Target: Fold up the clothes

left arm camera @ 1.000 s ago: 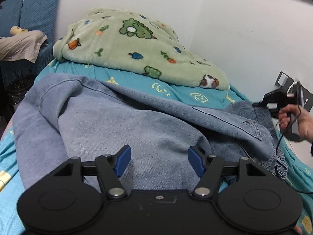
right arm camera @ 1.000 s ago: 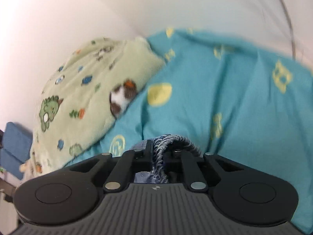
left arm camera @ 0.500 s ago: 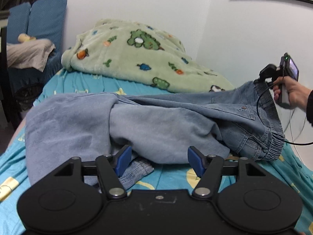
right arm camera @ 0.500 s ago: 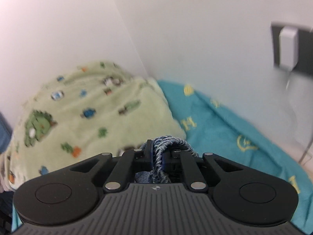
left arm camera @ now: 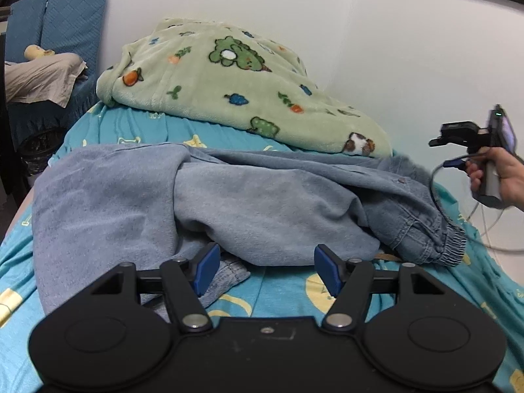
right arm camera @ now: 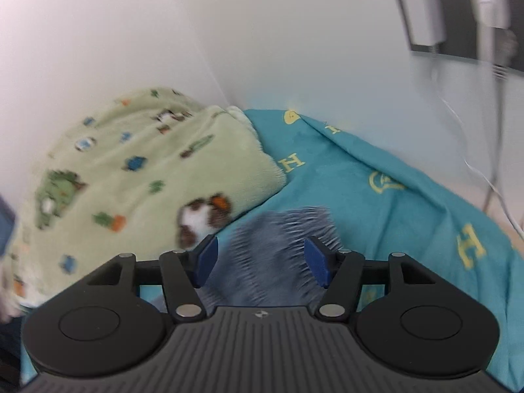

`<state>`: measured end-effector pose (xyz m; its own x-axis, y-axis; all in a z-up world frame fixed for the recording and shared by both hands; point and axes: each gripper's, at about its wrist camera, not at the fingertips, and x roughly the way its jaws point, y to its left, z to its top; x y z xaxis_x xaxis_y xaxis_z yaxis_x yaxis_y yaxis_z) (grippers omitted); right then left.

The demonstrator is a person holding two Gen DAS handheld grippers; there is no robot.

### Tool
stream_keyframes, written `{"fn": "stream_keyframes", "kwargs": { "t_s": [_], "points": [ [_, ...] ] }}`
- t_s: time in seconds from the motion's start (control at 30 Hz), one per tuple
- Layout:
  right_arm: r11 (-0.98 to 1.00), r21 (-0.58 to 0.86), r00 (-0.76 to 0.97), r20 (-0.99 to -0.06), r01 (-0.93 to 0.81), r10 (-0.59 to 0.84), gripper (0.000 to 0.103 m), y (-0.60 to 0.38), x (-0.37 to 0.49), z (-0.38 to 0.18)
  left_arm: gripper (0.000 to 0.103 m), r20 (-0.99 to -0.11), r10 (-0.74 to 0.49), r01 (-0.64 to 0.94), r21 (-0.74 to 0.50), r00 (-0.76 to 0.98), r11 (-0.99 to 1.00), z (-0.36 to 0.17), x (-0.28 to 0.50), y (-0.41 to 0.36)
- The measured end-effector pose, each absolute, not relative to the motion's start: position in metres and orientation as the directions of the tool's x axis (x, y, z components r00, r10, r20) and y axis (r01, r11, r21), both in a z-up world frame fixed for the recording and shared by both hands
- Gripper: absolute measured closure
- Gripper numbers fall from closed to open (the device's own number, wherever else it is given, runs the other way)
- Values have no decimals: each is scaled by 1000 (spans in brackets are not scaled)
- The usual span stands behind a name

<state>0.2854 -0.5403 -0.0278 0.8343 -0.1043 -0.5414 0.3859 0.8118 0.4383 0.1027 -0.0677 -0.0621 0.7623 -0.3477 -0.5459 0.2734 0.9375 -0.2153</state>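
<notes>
Across the middle of the left wrist frame lies a crumpled pair of light blue denim trousers (left arm camera: 229, 196), spread on a teal bedsheet printed with yellow figures (left arm camera: 281, 294). An elastic gathered cuff (left arm camera: 439, 242) sits at the right end of the garment, resting on the sheet. A small denim corner shows at lower centre, just beside the left blue pad.

The left gripper (left arm camera: 267, 267), black with blue pads, occupies the lower part of that frame. Its jaws stand apart over the near edge of the trousers, and the pads press on nothing.

The right gripper (right arm camera: 260, 262) fills the lower part of the right wrist frame. Its jaws are opening. Blurred blue denim (right arm camera: 278, 239) shows between the pads, and neither pad presses on it. In the left wrist frame this gripper appears at the right edge, carried by a hand (left arm camera: 501, 177), raised clear of the trousers.

Behind the trousers, a pale green fleece blanket with cartoon animals and carrots (left arm camera: 222, 78) is heaped against the white wall. Blue quilted cushions (left arm camera: 65, 16) stand at the upper left. At the upper right of the right wrist frame, a white plug adapter (right arm camera: 422, 16) sits in a dark wall socket plate, with cables hanging below.
</notes>
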Motion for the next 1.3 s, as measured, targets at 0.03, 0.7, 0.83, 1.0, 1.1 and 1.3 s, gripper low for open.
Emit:
{"fn": "stream_keyframes", "kwargs": {
  "t_s": [0.03,0.7,0.83,1.0,1.1,1.3],
  "points": [
    [808,453,841,-533,376,-93,41,-535,272,-21,42,-542,-351,275,-220,764,936,-60,102,-67],
    [369,779,790,-591,507,161,19,-447,163,-96,41,-472,-370,249,-300,800,921,-36,85,-44],
    [270,799,795,-586,537,156,19,-455,168,-123,41,-490,-367,228,-322,791,919,-41,96,-42],
    [344,763,771,-619,546,150,22,-454,184,-126,41,-510,-367,213,-336,778,918,-47,104,-42],
    [385,732,748,-648,562,142,58,-457,189,-128,41,-519,-369,205,-347,771,915,-49,107,-41],
    [443,725,765,-632,527,124,91,-457,185,-113,42,-508,-359,204,-336,783,920,-47,102,-40]
  ]
}}
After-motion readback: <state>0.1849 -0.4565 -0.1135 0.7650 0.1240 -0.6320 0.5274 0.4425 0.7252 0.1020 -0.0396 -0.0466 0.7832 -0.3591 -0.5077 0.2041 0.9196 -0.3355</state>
